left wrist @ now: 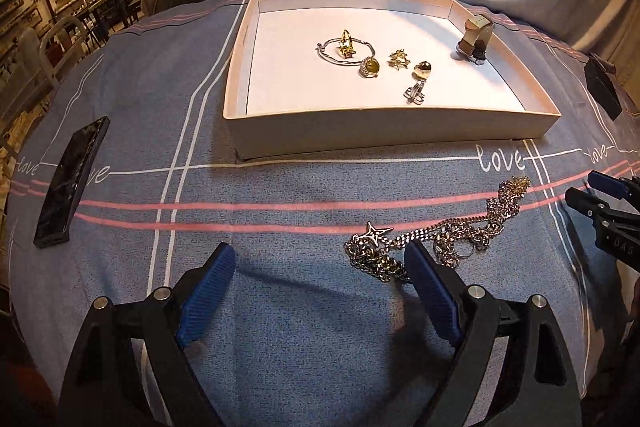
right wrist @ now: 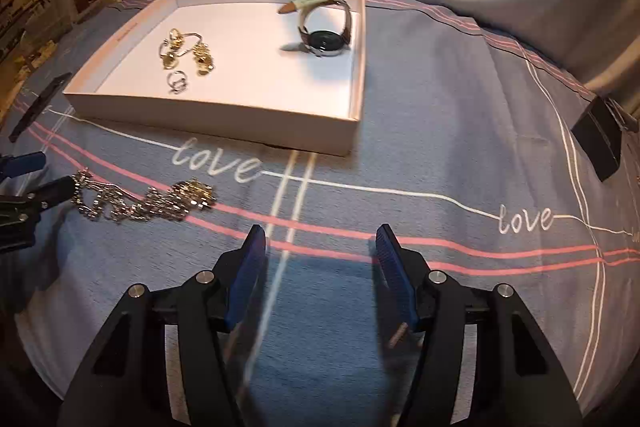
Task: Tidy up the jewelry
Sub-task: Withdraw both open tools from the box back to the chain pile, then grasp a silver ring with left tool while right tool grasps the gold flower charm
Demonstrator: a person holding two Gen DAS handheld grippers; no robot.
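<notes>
A tangled pile of gold and silver chains (left wrist: 440, 239) with a star pendant lies on the blue cloth in front of the tray. My left gripper (left wrist: 320, 255) stands wide open low over the cloth; its right finger overlaps the pile's left end and nothing is between the pads. The shallow pink tray (left wrist: 392, 131) holds several rings and a bangle (left wrist: 372, 55), plus a watch (left wrist: 476, 39) in its far right corner. My right gripper (right wrist: 322, 235) is open and empty over bare cloth, to the right of the chains (right wrist: 148, 201). The left gripper (right wrist: 44, 179) shows at the pile's far end.
A black phone (left wrist: 72, 183) lies at the left of the cloth, and a small black box (right wrist: 596, 139) sits at the far right. A pale pillow or bedding rises behind the tray (right wrist: 240, 123). Shelves and furniture fill the room at the back left.
</notes>
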